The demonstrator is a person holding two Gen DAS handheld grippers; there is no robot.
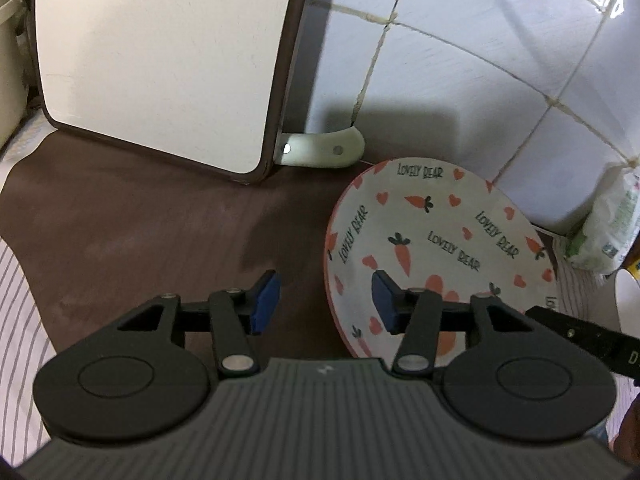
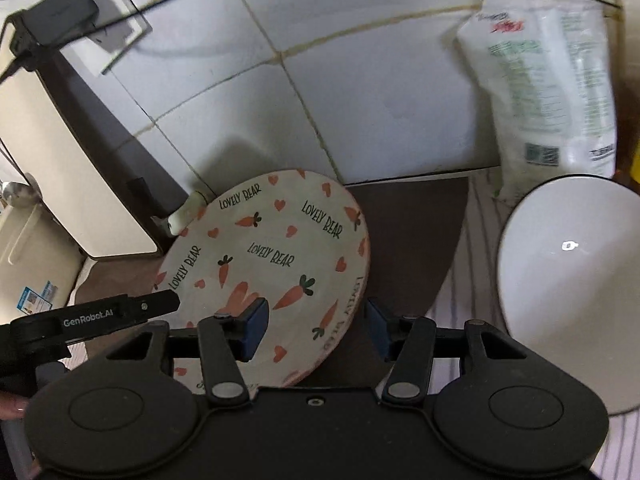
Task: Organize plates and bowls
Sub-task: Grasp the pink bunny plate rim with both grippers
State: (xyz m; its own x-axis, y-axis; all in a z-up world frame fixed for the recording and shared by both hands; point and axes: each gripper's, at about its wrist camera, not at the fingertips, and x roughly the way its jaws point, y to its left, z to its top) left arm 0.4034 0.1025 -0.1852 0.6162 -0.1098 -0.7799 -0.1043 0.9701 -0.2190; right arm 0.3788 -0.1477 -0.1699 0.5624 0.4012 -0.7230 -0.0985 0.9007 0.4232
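A round plate printed with carrots, hearts and "LOVELY BEAR" lies on a brown mat near the tiled wall; it also shows in the right wrist view. My left gripper is open, straddling the plate's left rim, one blue pad over the plate and one over the mat. My right gripper is open, straddling the plate's right rim near its front. A plain white bowl stands to the right of the plate on striped cloth.
A white board with brown edging leans at the back left on the brown mat. A white clip-like piece lies by the wall. A white printed pouch leans on the tiles. Striped cloth surrounds the mat.
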